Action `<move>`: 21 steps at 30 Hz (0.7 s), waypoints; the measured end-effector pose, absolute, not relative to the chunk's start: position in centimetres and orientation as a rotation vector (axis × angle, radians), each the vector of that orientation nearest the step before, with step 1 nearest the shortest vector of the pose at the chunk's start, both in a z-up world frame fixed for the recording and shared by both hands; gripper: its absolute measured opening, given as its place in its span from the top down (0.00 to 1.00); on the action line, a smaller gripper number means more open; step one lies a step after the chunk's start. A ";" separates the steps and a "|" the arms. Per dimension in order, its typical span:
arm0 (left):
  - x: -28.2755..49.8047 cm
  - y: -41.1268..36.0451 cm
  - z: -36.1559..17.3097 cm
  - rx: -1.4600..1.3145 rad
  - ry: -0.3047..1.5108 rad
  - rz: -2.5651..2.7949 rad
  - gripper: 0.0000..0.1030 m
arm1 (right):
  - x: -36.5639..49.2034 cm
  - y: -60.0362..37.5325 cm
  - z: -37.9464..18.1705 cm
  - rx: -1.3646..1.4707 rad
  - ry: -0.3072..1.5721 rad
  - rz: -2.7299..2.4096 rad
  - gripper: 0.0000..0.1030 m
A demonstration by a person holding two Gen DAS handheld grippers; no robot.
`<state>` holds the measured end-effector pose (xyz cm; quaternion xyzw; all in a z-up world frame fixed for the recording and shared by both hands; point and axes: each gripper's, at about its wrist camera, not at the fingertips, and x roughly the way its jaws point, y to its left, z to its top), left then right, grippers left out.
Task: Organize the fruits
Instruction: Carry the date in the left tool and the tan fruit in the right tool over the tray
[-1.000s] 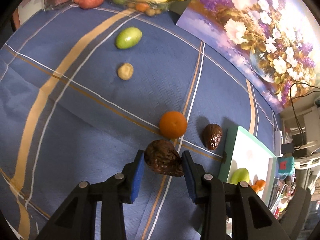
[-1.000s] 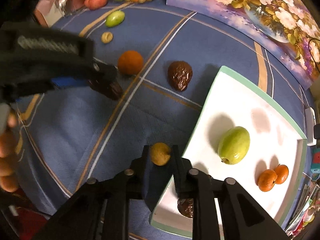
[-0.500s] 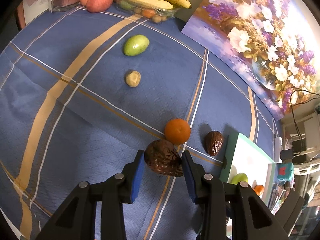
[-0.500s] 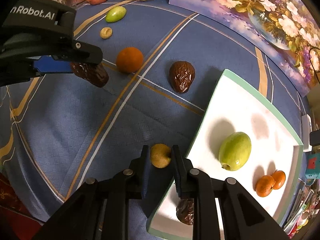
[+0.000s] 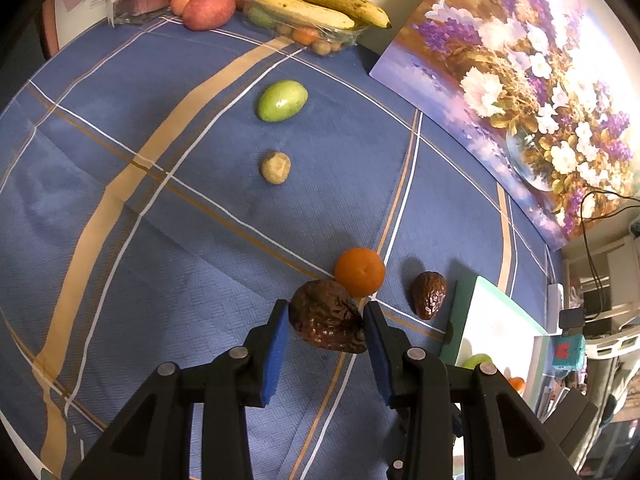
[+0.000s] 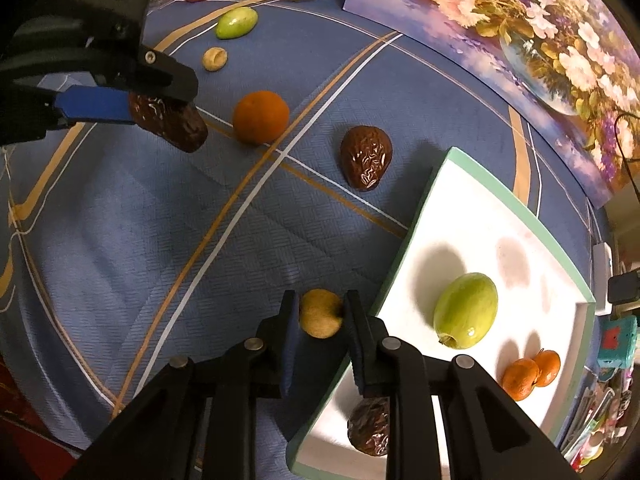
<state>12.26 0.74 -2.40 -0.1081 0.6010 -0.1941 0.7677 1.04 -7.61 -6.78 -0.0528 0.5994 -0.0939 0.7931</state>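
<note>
My left gripper is shut on a dark wrinkled fruit and holds it above the blue cloth; it also shows in the right wrist view. My right gripper is shut on a small yellow fruit near the left edge of the white tray. The tray holds a green fruit, two small oranges and a dark wrinkled fruit. On the cloth lie an orange, another dark wrinkled fruit, a tan fruit and a green fruit.
At the back stand bananas on a clear box of small fruit, red apples and a leaning flower painting. A cable and clutter lie beyond the tray at the right.
My left gripper has risen and pulled back with the dark fruit in it. My right gripper has lifted slightly with the yellow fruit, staying by the tray's edge.
</note>
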 end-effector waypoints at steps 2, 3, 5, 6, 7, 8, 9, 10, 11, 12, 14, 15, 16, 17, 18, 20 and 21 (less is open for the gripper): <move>12.3 0.8 -2.4 -0.236 1.304 -0.418 0.62 | 0.9 -7.5 -6.8 -0.108 1.282 -0.203 0.77; 12.3 0.8 -2.4 -0.237 1.304 -0.418 0.62 | 0.9 -7.6 -6.8 -0.107 1.281 -0.201 0.77; 12.2 0.9 -2.3 -0.239 1.302 -0.419 0.62 | 0.9 -7.4 -6.9 -0.108 1.278 -0.200 0.77; 12.2 0.9 -2.3 -0.239 1.301 -0.420 0.62 | 0.9 -7.5 -6.8 -0.104 1.278 -0.199 0.76; 12.2 0.9 -2.3 -0.239 1.299 -0.420 0.62 | 0.9 -7.6 -6.8 -0.099 1.278 -0.199 0.76; 12.1 0.9 -2.3 -0.239 1.298 -0.420 0.62 | 0.9 -7.6 -6.7 -0.094 1.279 -0.198 0.76; 12.1 0.9 -2.3 -0.240 1.297 -0.420 0.62 | 0.9 -7.7 -6.6 -0.091 1.280 -0.196 0.76; 12.1 0.9 -2.3 -0.241 1.296 -0.420 0.62 | 0.8 -7.8 -6.6 -0.084 1.280 -0.191 0.77; 12.1 0.9 -2.2 -0.241 1.295 -0.420 0.62 | 0.8 -8.0 -6.4 -0.070 1.279 -0.183 0.77; 12.1 0.9 -2.1 -0.240 1.293 -0.421 0.62 | 0.8 -8.4 -6.4 -0.056 1.278 -0.176 0.77; 12.1 0.8 -2.0 -0.240 1.289 -0.423 0.62 | 0.6 -8.7 -6.1 -0.009 1.269 -0.151 0.77; 12.0 0.8 -1.9 -0.240 1.285 -0.424 0.62 | 0.5 -8.9 -5.9 0.013 1.261 -0.141 0.77; 12.0 0.8 -1.8 -0.240 1.282 -0.425 0.62 | 0.5 -8.9 -5.6 0.031 1.252 -0.132 0.77; 12.0 0.8 -1.7 -0.240 1.279 -0.426 0.62 | 0.4 -9.0 -5.2 0.046 1.239 -0.126 0.77; 11.9 0.8 -1.5 -0.240 1.275 -0.429 0.62 | 0.4 -9.0 -4.9 0.060 1.226 -0.121 0.77; 11.9 0.9 -1.3 -0.240 1.269 -0.431 0.62 | 0.2 -9.2 -4.0 0.082 1.200 -0.117 0.77; 11.8 0.8 -1.2 -0.239 1.267 -0.433 0.62 | 0.1 -9.3 -3.6 0.089 1.189 -0.119 0.77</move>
